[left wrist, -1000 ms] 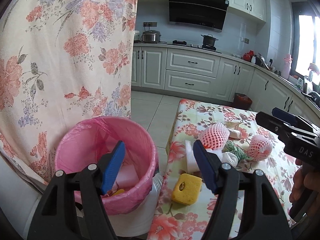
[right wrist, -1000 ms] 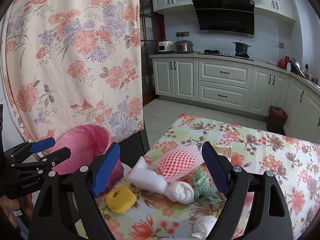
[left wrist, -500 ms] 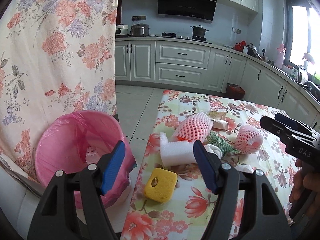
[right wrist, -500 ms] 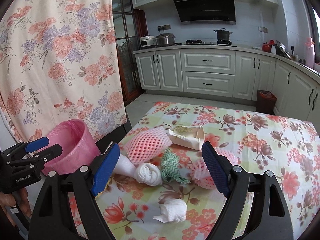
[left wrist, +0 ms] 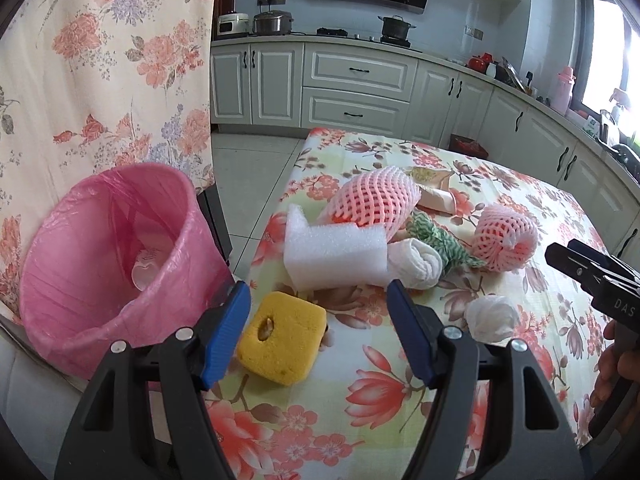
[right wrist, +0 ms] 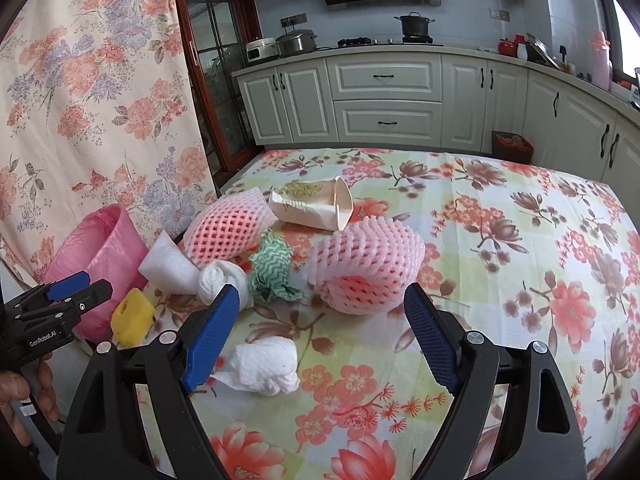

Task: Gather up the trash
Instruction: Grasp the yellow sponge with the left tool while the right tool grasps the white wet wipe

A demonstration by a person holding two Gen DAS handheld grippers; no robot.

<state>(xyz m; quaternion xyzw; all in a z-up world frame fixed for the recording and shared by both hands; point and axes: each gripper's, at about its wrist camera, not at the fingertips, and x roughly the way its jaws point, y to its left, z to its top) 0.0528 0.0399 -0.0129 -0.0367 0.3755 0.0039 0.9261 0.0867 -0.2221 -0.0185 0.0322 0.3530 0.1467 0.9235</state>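
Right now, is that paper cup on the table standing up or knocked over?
Knocked over. The paper cup lies on its side on the floral tablecloth, its open mouth facing right, just behind the two pink foam nets.

Two black plastic tools [left wrist: 318, 328] [right wrist: 322, 328] with blue ribbed finger pads [left wrist: 224, 332], silver screws, white lettering.

the white foam block [left wrist: 334, 258] hides the lower part of the pink foam net [left wrist: 370, 200]. inside the pink bin [left wrist: 100, 264] one pale thing is too blurred to tell. at 3 o'clock the right gripper [left wrist: 592, 270] is cut off by the edge.
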